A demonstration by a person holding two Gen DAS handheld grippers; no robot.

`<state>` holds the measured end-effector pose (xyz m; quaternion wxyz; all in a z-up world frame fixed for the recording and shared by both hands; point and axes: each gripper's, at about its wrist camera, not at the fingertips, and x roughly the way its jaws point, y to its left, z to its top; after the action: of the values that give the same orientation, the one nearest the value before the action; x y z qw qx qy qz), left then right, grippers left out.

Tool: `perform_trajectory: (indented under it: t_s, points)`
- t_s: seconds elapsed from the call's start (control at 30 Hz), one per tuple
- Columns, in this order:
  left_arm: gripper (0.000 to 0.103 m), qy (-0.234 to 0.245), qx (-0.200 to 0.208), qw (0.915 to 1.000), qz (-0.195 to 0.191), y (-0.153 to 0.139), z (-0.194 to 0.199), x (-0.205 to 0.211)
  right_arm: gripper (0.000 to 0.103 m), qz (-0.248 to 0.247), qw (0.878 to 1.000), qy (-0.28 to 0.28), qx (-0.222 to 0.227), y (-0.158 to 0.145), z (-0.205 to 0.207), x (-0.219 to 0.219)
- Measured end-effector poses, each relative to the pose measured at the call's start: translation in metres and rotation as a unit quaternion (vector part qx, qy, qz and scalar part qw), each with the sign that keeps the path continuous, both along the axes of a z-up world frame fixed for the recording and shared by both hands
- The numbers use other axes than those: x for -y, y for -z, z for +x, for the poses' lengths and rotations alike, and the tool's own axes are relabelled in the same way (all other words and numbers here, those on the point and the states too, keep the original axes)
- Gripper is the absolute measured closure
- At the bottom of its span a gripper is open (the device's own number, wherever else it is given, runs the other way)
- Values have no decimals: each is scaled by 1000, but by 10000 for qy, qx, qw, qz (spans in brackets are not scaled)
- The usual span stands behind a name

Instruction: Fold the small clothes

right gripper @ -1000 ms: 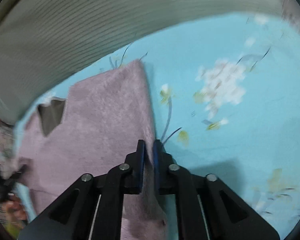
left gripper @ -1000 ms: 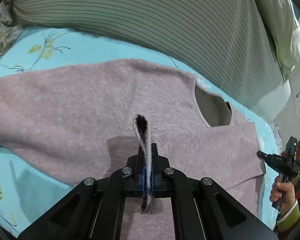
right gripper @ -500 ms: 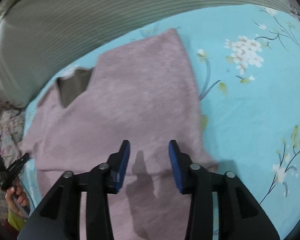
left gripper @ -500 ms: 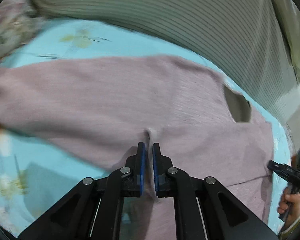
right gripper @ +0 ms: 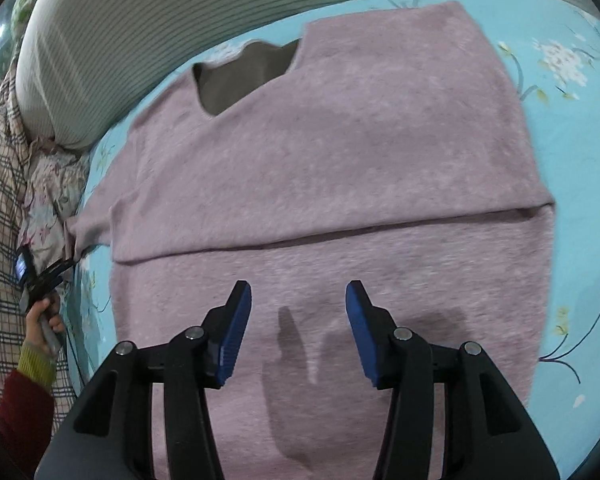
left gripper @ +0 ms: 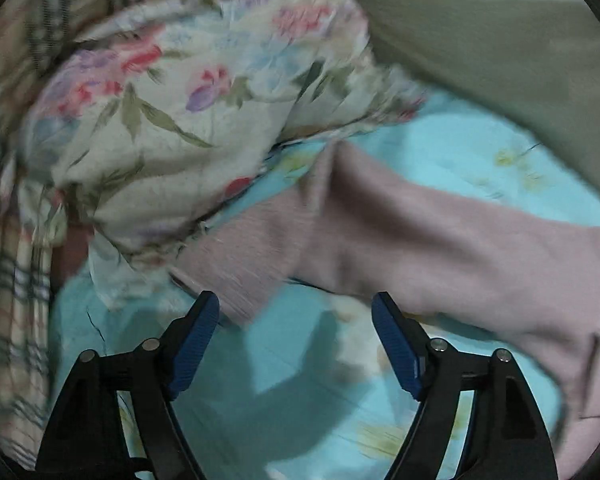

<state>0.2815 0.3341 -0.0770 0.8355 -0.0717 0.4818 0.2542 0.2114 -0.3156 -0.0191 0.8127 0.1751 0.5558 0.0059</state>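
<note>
Mauve fuzzy knit sweater (left gripper: 440,248) stretches across the left wrist view, its one loose sleeve (left gripper: 252,256) running from the body at right toward the cuff at lower left, beside a floral-print cotton quilt (left gripper: 172,100). I hold the left gripper (left gripper: 296,332) just short of that cuff, its blue-padded jaws having just swung wide apart, with nothing between them but the turquoise flowered bedsheet (left gripper: 284,400). The cuff end lies just ahead of the left jaw's tip, the sleeve's long axis slanting up and to the right across my line of approach. This view is motion-blurred, so I cannot tell whether a pad brushes the knit.

From the right wrist view, the sweater (right gripper: 332,152) lies flat on the sheet (right gripper: 580,160), V-neck toward a grey striped bolster (right gripper: 148,24), hem nearest me, with a crosswise fold line over the body. The right gripper (right gripper: 298,308) hangs above the lower panel, jaws having just parted to about half spread, pinching nothing. The loose sleeve trails off the far left edge, where the person's left hand (right gripper: 44,320) carries the other tool, so I judge the left side far nearer for folding that sleeve inward.
</note>
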Motion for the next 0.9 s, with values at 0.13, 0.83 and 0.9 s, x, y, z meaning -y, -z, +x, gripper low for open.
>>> perform_trajectory:
  t_s: [0.13,0.83,0.9]
  points:
    - [43,-90,-530,9982,256,26,19,-21,52,-77,9998,-154,72,-8,1,-16]
    - [102,2166,1126,9311,-2711,-83,-42,143,52,145,9989,-197,405,-24,-8,-22]
    - [102,2617,1184,9138,-2870,-99,-32,192,52,170,9987,-52,488,-30,-12,-10]
